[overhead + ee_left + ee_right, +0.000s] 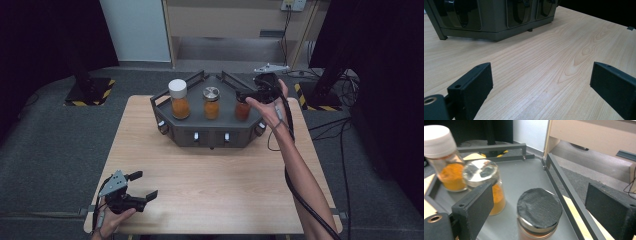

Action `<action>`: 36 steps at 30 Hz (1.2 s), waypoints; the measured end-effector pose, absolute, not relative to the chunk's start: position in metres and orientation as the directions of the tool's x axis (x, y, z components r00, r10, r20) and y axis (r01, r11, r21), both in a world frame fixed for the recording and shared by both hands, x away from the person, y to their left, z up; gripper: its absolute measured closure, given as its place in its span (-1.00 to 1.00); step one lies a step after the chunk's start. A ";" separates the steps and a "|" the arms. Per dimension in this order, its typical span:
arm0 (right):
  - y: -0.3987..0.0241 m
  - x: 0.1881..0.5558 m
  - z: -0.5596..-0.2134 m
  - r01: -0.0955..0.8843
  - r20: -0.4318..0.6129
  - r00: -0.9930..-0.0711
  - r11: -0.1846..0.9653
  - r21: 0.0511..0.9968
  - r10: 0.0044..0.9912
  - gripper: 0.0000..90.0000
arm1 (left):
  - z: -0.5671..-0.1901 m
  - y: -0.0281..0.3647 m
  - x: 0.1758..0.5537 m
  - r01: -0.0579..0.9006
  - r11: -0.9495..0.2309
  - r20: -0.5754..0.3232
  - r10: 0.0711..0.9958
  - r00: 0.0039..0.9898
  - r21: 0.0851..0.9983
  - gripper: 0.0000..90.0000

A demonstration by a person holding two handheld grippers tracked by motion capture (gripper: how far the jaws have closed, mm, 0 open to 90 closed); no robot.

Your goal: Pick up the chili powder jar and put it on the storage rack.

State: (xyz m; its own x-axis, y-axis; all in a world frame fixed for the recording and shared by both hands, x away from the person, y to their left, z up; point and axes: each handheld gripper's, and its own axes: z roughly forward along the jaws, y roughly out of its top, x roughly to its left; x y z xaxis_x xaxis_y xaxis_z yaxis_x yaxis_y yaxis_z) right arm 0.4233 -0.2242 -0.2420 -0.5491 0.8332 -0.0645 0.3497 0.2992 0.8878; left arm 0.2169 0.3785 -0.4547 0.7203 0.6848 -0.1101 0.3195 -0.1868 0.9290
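- The left hand-held gripper (145, 185) rests at the near left corner of the tabletop (215, 185), held by the person's left hand (111, 220); its jaws stand wide apart with only bare wood between them.
- In the left gripper view, the left hand-held gripper (541, 80) looks across the pale wood grain toward the front wall of the dark tray (489, 25), which stands well apart from it.
- The dark tray (210, 137) sits on the far half of the tabletop, six-sided, with a low rail round its back edges.
- Three jars of orange powder stand in a row inside it: the white-lidded jar (179, 99) at the left, the silver-lidded jar (211, 102) in the middle and the dark-capped jar (243, 109) at the right.
- The right hand-held gripper (245, 94) hovers just above the dark-capped jar, carried by the right hand (270, 102), whose forearm reaches in from the near right.
- In the right gripper view, the right hand-held gripper (537, 202) has its jaws apart, with the dark-capped jar (539, 211) below and between them, upright on the tray floor; neither pad touches it.
- Beyond it stand the silver-lidded jar (482, 173), and farther off the white-lidded jar (442, 157).
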 end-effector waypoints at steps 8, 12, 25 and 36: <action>-0.230 0.406 -0.231 0.306 -0.078 -0.569 0.299 0.904 0.819 -0.82 | -0.455 0.379 0.217 0.319 -0.188 -0.108 0.685 0.720 0.929 -0.92; -0.234 0.398 -0.227 0.281 -0.087 -0.575 0.296 0.913 0.814 -0.82 | -0.454 0.378 0.217 0.318 -0.189 -0.107 0.685 0.721 0.929 -0.92; -0.249 0.368 -0.233 0.217 -0.091 -0.607 0.275 0.937 0.790 -0.82 | -0.454 0.379 0.217 0.318 -0.186 -0.109 0.686 0.719 0.929 -0.92; -0.269 0.324 -0.246 0.148 -0.117 -0.641 0.271 0.951 0.759 -0.83 | -0.454 0.379 0.217 0.319 -0.184 -0.111 0.686 0.719 0.930 -0.92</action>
